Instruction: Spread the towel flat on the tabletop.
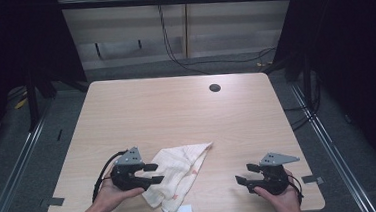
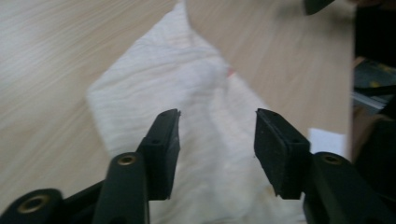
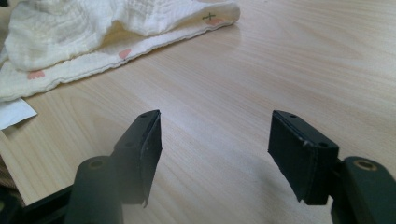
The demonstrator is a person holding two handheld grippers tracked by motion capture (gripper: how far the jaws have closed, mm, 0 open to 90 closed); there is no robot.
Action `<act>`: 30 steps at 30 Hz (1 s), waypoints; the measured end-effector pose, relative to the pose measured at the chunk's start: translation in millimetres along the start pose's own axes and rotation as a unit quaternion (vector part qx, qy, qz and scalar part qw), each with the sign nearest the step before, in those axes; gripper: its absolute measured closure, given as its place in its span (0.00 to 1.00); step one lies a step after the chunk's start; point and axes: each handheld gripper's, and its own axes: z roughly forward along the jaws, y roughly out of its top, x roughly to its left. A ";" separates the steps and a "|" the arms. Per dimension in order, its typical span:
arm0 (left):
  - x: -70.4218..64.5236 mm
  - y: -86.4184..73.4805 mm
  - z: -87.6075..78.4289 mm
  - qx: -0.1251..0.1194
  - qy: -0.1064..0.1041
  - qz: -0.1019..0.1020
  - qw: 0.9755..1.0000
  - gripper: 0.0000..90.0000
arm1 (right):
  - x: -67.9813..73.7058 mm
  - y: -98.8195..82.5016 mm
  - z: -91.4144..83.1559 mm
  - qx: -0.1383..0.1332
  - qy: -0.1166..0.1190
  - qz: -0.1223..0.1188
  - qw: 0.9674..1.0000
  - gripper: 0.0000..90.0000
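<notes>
Black left gripper sits at the cloth's left edge, jaws apart with nothing clamped; cream cloth lies crumpled on the wooden table near its front edge; right gripper rests well apart from it, jaws apart and empty.

A light wood table with rounded corners carries a folded cream cloth at 6 o'clock, near the front edge. A white tag lies at the cloth's front end, flat on the wood. A dark round hole sits at 1 o'clock.
</notes>
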 end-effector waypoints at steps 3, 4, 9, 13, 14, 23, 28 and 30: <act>-10.5 0.4 6.7 0.014 -0.027 0.019 0.999 0.78 | 0.5 0.4 0.1 -0.001 0.001 0.000 1.000 0.39; -14.1 0.1 11.2 0.024 -0.037 0.019 0.999 0.78 | 1.3 0.6 0.4 0.001 -0.002 -0.003 1.000 0.39; -20.8 -4.4 28.9 0.073 -0.045 0.033 0.996 0.70 | 2.4 0.4 -0.3 0.000 0.002 -0.003 1.000 0.39; -22.6 -6.3 36.4 0.095 -0.041 0.044 0.994 0.66 | 1.5 0.0 0.1 0.002 0.003 -0.004 1.000 0.38; -23.0 -8.6 42.7 0.106 -0.034 0.047 0.993 0.64 | 1.9 0.1 -0.3 0.001 0.005 -0.005 1.000 0.38; -11.1 -8.3 39.0 0.092 -0.039 0.022 0.995 0.92 | 2.7 -0.2 0.8 0.007 0.006 -0.008 1.000 0.38; -4.8 -4.3 30.1 0.059 -0.055 -0.012 0.997 0.94 | 2.5 -0.4 1.0 0.010 0.005 -0.007 1.000 0.38; -0.9 -2.8 26.6 0.040 -0.059 -0.030 0.997 0.93 | 2.4 -0.2 1.8 0.009 0.006 -0.007 1.000 0.38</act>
